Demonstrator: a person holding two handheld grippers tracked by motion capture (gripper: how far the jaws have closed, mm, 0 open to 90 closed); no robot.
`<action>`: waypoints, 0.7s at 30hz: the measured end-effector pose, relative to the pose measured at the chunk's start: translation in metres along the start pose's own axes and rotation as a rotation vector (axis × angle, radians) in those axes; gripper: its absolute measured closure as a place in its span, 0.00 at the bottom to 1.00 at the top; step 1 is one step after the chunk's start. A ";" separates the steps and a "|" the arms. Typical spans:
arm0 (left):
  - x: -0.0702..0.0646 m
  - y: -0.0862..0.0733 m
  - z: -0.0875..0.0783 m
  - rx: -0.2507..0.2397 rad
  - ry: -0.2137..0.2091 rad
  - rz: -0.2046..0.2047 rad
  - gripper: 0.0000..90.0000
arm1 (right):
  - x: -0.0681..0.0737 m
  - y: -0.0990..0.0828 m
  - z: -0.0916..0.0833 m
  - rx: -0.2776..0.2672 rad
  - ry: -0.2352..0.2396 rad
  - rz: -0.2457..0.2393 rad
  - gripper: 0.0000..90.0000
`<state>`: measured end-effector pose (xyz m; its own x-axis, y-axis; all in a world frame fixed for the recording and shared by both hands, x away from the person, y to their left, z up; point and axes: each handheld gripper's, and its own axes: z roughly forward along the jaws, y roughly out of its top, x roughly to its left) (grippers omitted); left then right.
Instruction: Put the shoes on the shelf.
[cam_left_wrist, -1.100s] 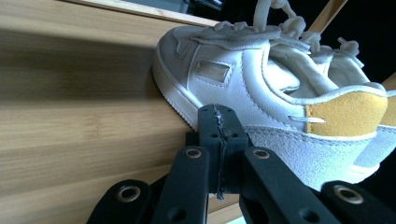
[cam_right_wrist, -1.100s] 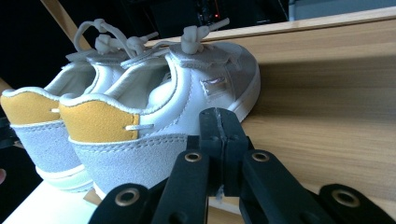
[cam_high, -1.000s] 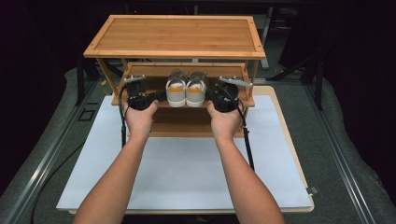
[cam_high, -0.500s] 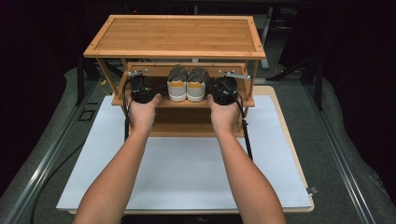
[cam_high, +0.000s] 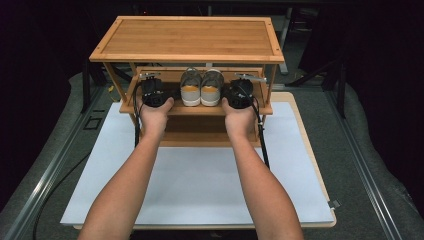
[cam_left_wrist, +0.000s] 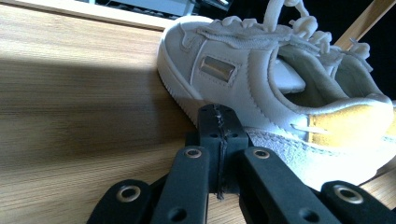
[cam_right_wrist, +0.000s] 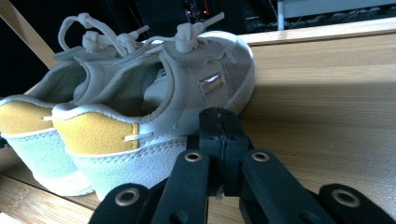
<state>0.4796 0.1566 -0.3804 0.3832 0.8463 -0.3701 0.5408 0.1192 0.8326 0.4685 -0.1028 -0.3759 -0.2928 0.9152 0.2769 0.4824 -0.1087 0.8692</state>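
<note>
**Both tools flank the shoes on the middle shelf**

Your left tool (cam_high: 153, 96) rests on the middle shelf (cam_high: 197, 109) of the wooden rack (cam_high: 187, 39), near the left post, jaws pressed together on nothing. Bare shelf wood lies open to its left in the left gripper view. The pair of shoes (cam_high: 201, 88) stands between your tools, heels at the front edge. Your right tool (cam_high: 239, 96) sits just beside the right shoe (cam_right_wrist: 154, 107), jaws likewise closed and empty. The rack stands on the desk (cam_high: 195, 185).
</note>
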 end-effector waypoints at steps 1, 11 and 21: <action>0.000 0.000 0.000 0.000 0.000 -0.001 1.00 | 0.000 0.000 -0.001 0.006 -0.004 0.001 1.00; 0.003 0.000 -0.002 -0.006 -0.027 -0.023 1.00 | 0.000 -0.001 -0.002 -0.008 0.007 -0.012 1.00; -0.004 -0.010 -0.021 -0.039 -0.075 0.010 1.00 | 0.008 -0.010 -0.017 -0.043 0.023 -0.031 1.00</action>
<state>0.4574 0.1628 -0.3784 0.4444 0.8064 -0.3902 0.5080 0.1320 0.8512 0.4468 -0.1009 -0.3756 -0.3263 0.9094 0.2580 0.4366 -0.0971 0.8944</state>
